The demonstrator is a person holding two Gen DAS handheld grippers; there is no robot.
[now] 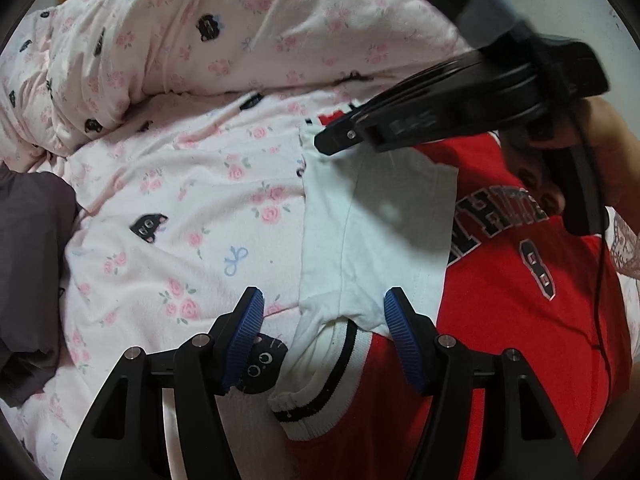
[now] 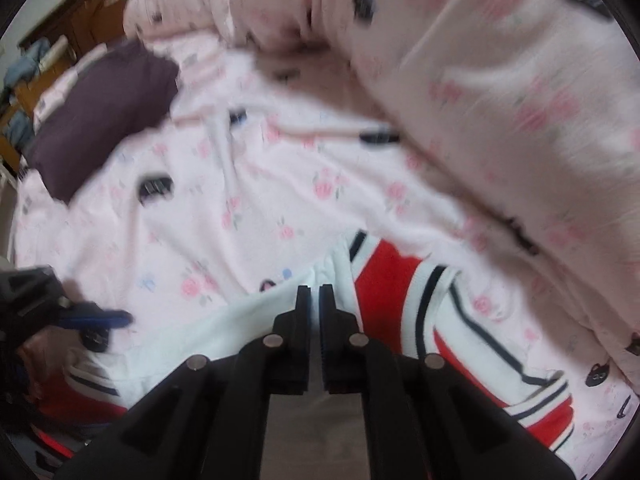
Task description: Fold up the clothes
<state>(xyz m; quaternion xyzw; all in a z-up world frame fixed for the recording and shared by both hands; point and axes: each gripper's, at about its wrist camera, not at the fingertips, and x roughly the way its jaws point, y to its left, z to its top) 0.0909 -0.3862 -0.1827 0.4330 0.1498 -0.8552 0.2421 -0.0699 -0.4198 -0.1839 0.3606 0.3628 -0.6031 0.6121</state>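
Note:
A red basketball jersey [image 1: 520, 304] with white lettering and striped white trim lies on the pink floral bed sheet [image 1: 180, 220]. A white panel of it [image 1: 376, 220] is folded over the red front. My left gripper [image 1: 324, 312] is open, its blue pads either side of the white fold's near corner. My right gripper [image 1: 332, 142] shows in the left wrist view above the fold's far end. In the right wrist view, my right gripper [image 2: 314, 292] has its jaws nearly together over the white fabric [image 2: 240, 328]; whether cloth is pinched I cannot tell. The jersey's red shoulder [image 2: 388, 280] lies just beyond.
A rumpled pink floral duvet [image 1: 200, 40] is heaped along the far side of the bed. A dark purple folded garment [image 2: 104, 112] lies on the sheet to the left. Wooden furniture [image 2: 80, 16] stands beyond the bed.

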